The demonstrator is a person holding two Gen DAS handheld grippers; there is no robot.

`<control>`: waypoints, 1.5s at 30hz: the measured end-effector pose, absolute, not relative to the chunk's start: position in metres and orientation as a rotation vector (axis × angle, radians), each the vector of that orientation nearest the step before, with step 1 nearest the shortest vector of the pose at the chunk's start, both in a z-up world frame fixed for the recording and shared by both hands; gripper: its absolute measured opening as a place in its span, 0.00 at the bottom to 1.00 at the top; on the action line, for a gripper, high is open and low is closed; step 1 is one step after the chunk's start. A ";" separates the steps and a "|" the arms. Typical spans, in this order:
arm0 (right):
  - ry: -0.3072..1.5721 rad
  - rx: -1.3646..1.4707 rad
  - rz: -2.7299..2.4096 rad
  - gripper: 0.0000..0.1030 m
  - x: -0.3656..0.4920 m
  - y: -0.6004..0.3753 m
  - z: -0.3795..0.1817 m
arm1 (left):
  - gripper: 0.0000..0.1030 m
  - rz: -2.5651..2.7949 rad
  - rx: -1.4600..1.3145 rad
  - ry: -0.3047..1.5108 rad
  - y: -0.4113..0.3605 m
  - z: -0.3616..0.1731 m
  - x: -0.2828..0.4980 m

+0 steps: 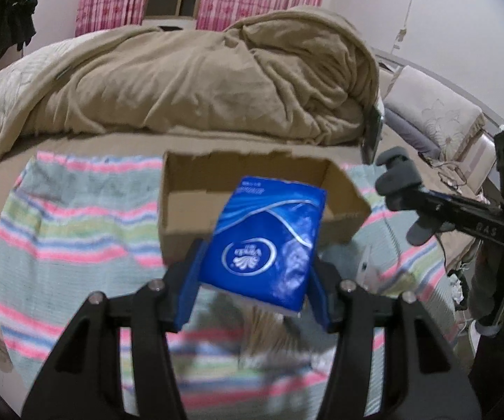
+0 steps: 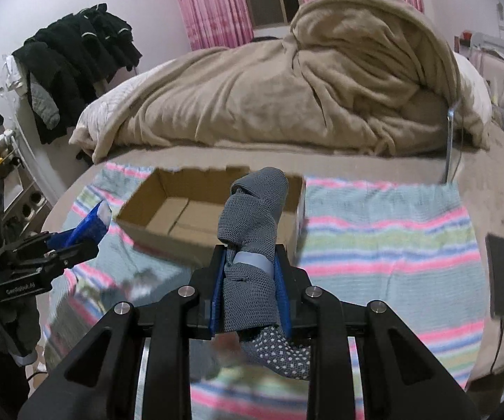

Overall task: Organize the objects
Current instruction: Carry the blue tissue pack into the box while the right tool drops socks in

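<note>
While left gripper (image 1: 252, 280) clamps tissue pack (image 1: 266, 238), cardboard box (image 1: 182, 196) just beyond.

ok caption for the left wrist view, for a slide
Left tongs carry a blue tissue pack toward an open cardboard box on the striped blanket.

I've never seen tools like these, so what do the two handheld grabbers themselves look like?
Both are alike: the left gripper and right gripper have black angular frames with cut-out slots, round silver bolts and blue finger pads. The right one's side bears small pale lettering, and a grey sleeve shows behind the left.
</note>
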State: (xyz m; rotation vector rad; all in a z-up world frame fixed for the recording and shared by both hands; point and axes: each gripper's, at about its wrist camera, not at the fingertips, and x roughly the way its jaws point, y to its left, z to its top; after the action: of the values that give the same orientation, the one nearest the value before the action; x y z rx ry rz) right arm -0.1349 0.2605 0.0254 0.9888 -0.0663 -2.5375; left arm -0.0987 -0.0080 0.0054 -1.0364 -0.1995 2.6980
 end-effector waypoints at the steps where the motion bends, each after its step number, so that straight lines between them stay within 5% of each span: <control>1: -0.067 0.981 -2.537 0.26 -0.141 0.259 0.028 | 0.53 2.699 -1.023 -0.204 -0.009 0.010 -0.106; 33: -0.076 1.090 -2.473 0.27 -0.228 0.223 -0.020 | 0.54 2.555 -1.223 -0.195 0.039 -0.052 -0.233; 39: -0.083 1.129 -2.451 0.29 -0.233 0.218 -0.034 | 0.58 2.546 -1.272 -0.187 0.041 -0.061 -0.238; 45: -0.117 1.110 -2.467 0.43 -0.230 0.224 -0.027 | 0.75 2.575 -1.250 -0.205 0.033 -0.051 -0.232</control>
State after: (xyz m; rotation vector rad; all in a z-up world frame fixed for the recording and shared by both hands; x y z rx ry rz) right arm -0.2295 0.2240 -0.0268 1.1098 -0.1170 -2.4674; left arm -0.2321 0.0331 -0.0508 -1.2497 -0.2047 2.5748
